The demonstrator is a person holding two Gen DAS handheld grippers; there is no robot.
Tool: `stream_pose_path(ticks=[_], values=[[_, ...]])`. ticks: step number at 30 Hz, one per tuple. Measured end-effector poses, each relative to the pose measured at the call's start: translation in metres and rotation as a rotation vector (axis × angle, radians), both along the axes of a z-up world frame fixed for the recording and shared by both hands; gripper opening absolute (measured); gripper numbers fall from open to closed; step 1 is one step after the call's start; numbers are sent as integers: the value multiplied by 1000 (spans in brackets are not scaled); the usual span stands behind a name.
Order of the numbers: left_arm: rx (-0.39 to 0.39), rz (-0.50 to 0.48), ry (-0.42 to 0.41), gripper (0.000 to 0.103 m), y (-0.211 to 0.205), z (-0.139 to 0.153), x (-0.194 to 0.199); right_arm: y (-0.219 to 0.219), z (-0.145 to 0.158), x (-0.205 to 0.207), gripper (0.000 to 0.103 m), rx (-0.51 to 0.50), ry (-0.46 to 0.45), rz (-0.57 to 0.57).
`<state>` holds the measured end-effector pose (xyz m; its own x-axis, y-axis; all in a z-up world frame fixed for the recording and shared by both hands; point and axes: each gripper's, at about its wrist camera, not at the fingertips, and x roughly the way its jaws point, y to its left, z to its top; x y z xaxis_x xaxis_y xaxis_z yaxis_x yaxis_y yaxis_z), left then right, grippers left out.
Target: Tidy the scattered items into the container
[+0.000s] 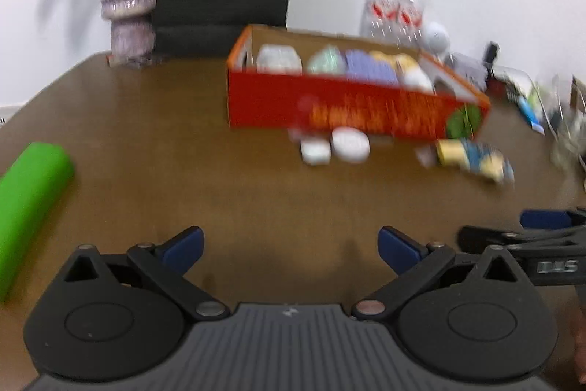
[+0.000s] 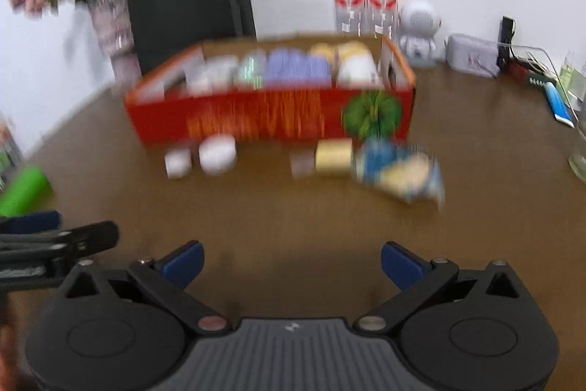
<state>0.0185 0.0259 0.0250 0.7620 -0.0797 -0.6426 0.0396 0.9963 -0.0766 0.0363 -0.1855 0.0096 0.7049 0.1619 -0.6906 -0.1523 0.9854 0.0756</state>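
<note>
- Spanning both views, the brown desk [image 1: 154, 141] [image 2: 476, 207] carries every item listed below.
- Standing toward the far side of the desk, the red box [image 1: 329, 105] [image 2: 256, 112] is open at the top and holds several blurred packets in white, green, purple and yellow.
- Lying at the left edge, the green cylinder [image 1: 29, 204] [image 2: 23, 189] is well apart from the box.
- Lying just in front of the box's right end, the blue-and-yellow packet [image 1: 483, 160] [image 2: 399, 171] touches a small yellow block [image 1: 448, 151] [image 2: 333, 156].
- Resting just in front of the box's left half, the round white tub [image 1: 350, 144] [image 2: 217, 152] sits beside a small white cube [image 1: 315, 152] [image 2: 178, 162].
- The left gripper [image 1: 291, 250] hovers low over bare desk; its blue fingers [image 1: 183, 250] are wide apart and hold nothing.
- The right gripper [image 2: 292, 262] hovers likewise, near the left one; its fingers [image 2: 401, 262] are wide apart and hold nothing.
</note>
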Motion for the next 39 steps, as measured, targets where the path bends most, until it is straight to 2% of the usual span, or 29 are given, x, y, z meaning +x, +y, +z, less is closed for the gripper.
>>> stream_pose_path(ticks=[3, 5, 7, 10, 12, 19, 26, 39], values=[[34, 37, -36, 103, -1, -4, -8, 1, -7, -6, 103, -25, -28, -14], [44, 78, -13, 103, -2, -10, -6, 3, -11, -9, 103, -61, -38, -30], [38, 90, 8, 103, -2, -16, -6, 10, -14, -9, 103, -97, -47, -33], [44, 77, -13, 103, -3, -17, -8, 13, -14, -15, 103, -106, -61, -9], [32, 70, -13, 103, -3, -19, -6, 12, -13, -19, 103, -104, -73, -6], [89, 50, 8, 103, -12, -23, -2, 11, -16, -17, 103, -101, -59, -28], [87, 49, 6, 103, -11, -24, -4, 13, -19, -20, 103, -82, -83, -17], [87, 49, 4, 103, -11, -24, -3, 11, -21, -18, 103, -53, -69, -27]])
